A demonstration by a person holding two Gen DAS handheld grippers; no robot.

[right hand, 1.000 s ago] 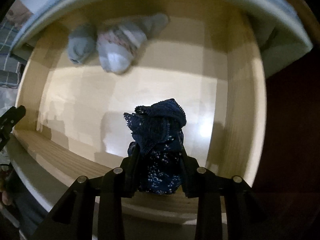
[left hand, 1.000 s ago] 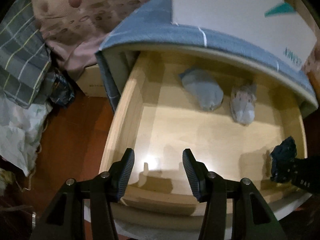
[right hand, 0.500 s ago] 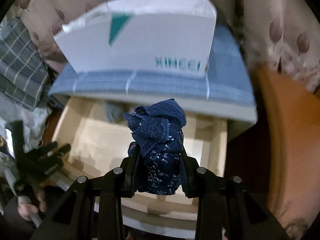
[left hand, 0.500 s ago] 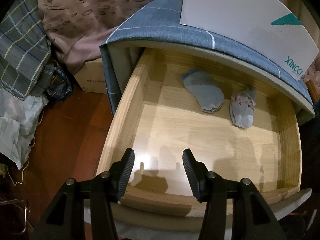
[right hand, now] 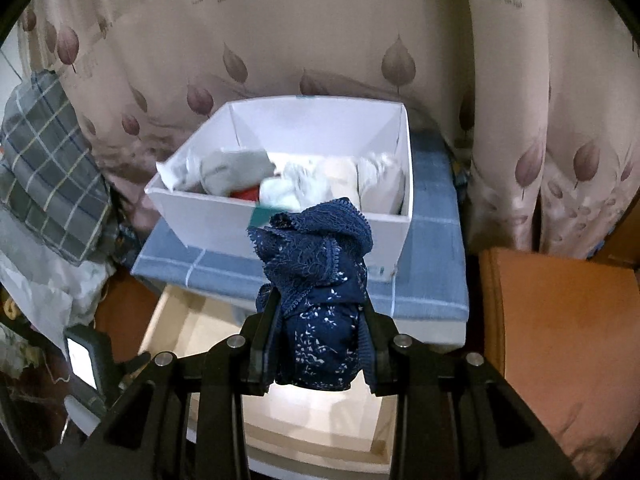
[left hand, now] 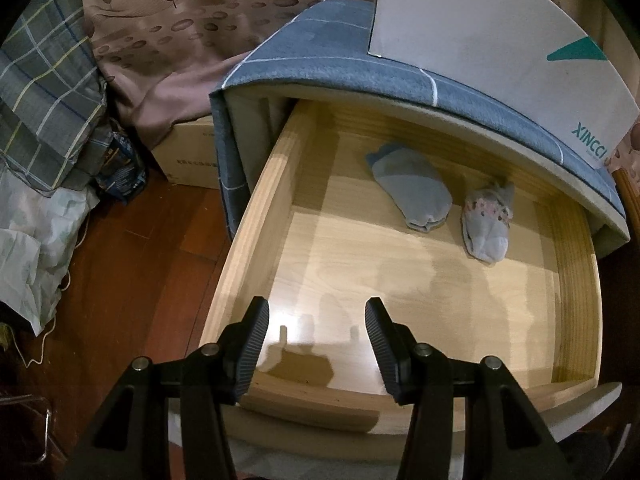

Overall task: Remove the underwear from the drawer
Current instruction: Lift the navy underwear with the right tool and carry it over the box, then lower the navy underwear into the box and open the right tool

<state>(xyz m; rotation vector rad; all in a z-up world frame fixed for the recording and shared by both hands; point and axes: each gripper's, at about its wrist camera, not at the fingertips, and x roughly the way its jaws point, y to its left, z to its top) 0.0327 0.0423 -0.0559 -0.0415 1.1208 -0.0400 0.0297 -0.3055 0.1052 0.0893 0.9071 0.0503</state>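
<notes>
The underwear (right hand: 320, 312), dark blue with small white flecks and a lace edge, sat bunched at the lower centre of the right wrist view, pinched between the two fingers of the right claw (right hand: 320, 344). Its lace top stood above the fingertips and covered part of the near wall of a white box (right hand: 208, 216). That box, in the middle of the frame, held pale folded cloth and one red piece; what those items were could not be made out in the blur. The box rested on a blue checked cover (right hand: 424, 288) over the cabinet top, and below it the pale wooden drawer (right hand: 176, 328) stood pulled out, the underwear held clear above it.

In the left wrist view the left claw (left hand: 316, 344) hung at the bottom centre with its jaws wide apart and nothing between them, over the front edge of the drawer (left hand: 256, 224). Two socks lay toward the back of the drawer floor, in the right centre of the frame: a plain blue sock (left hand: 412, 188) and, just right of it, a patterned sock (left hand: 486, 222). A leaf-printed curtain (right hand: 320, 40) filled the top of the right wrist view. A plaid cloth (left hand: 44, 104) lay at the upper left over the wooden floor (left hand: 132, 264).
</notes>
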